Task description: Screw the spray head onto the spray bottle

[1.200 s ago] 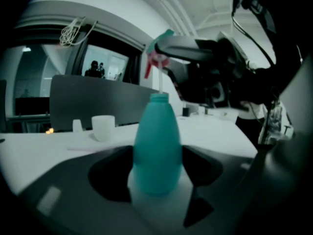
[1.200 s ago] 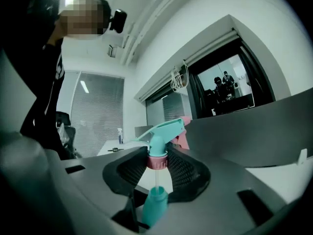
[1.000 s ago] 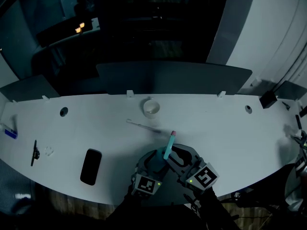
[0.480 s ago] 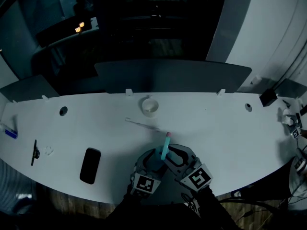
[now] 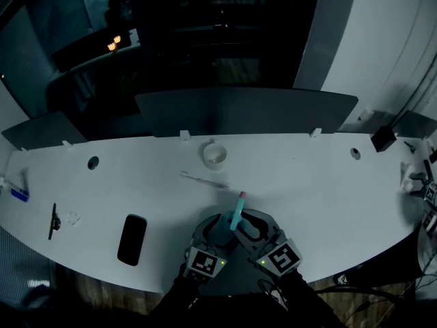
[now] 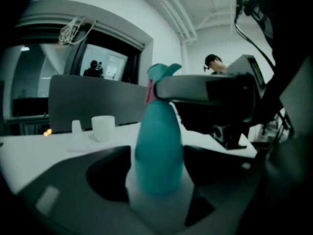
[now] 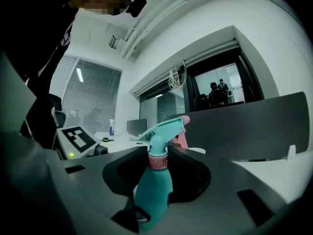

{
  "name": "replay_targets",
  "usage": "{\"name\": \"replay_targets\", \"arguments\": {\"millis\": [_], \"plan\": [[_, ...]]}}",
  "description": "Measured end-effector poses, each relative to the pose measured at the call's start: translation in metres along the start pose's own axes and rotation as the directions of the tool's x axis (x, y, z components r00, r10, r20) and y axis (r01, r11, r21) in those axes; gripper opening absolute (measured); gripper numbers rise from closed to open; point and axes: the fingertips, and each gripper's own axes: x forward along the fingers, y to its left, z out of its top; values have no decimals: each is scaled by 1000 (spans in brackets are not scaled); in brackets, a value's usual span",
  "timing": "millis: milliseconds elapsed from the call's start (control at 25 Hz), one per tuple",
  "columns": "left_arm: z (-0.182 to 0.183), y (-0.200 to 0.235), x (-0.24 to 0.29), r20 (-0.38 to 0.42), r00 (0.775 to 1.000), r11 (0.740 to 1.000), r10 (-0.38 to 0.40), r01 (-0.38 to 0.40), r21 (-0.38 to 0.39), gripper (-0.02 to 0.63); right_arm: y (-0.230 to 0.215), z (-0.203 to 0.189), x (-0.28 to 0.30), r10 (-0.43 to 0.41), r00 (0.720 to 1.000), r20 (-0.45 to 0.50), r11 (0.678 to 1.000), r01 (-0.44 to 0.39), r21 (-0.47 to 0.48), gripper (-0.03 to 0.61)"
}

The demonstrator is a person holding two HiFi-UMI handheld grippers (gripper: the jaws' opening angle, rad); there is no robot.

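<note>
The spray bottle (image 5: 234, 221) is held off the table (image 5: 328, 183) at its near edge, between both tools. In the head view its long axis runs from the base at 6 o'clock to the pink nozzle tip at about 1 o'clock, tilted slightly away from the person. The spray head (image 7: 164, 130) already sits on the neck, so the coming turn depends on the split along that axis: body low, pink collar (image 7: 157, 161) above. The left gripper (image 6: 157, 170) comes from 7 o'clock and is nearer the body. Its jaws are spread wide around the teal lower part, the pads seem to press it on both flanks, and they have just been easing a little wider with the bottle between them. The right gripper (image 7: 159, 163) comes from 5 o'clock and is nearer the head. Its jaws are about half open and pinch the collar from 3 and 9 o'clock, with the trigger and nozzle rising beyond them toward 12 o'clock. I judge that the right tool must twist about the bottle's axis while the left keeps the body from spinning. A looser left grip risks the bottle turning along with the head. A white cup (image 5: 214, 154) stands well apart at 12 o'clock.
</note>
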Motion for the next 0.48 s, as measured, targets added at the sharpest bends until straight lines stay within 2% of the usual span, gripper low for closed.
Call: {"name": "replay_targets", "arguments": {"millis": [40, 120, 200, 240, 280, 360, 440, 480], "plan": [[1, -4, 2, -22, 998, 996, -59, 60, 62, 355, 0, 0, -3, 17, 1000, -13, 1000, -16, 2, 120], [2, -13, 8, -65, 982, 967, -180, 188, 172, 360, 0, -4, -6, 49, 998, -45, 999, -49, 5, 120], [0, -14, 12, -83, 963, 941, -255, 267, 207, 360, 0, -7, -3, 78, 995, -60, 997, -78, -3, 120], [-1, -13, 13, -78, 961, 940, -265, 276, 200, 357, 0, -8, -3, 84, 995, -61, 996, -85, -14, 120], [0, -12, 13, -61, 965, 948, -256, 263, 180, 353, -1, -8, -3, 79, 995, -58, 996, -81, -25, 120], [7, -9, 14, -15, 984, 976, -176, 176, 129, 344, -3, -7, -4, 33, 999, -33, 998, -34, -45, 120], [10, -6, 14, 9, 999, 995, -42, 41, 91, 342, -4, -5, -5, -43, 999, 3, 997, 43, -62, 120], [11, -5, 13, 14, 999, 997, 36, -37, 73, 342, -4, -4, -5, -75, 997, 14, 995, 76, -60, 121]]}}
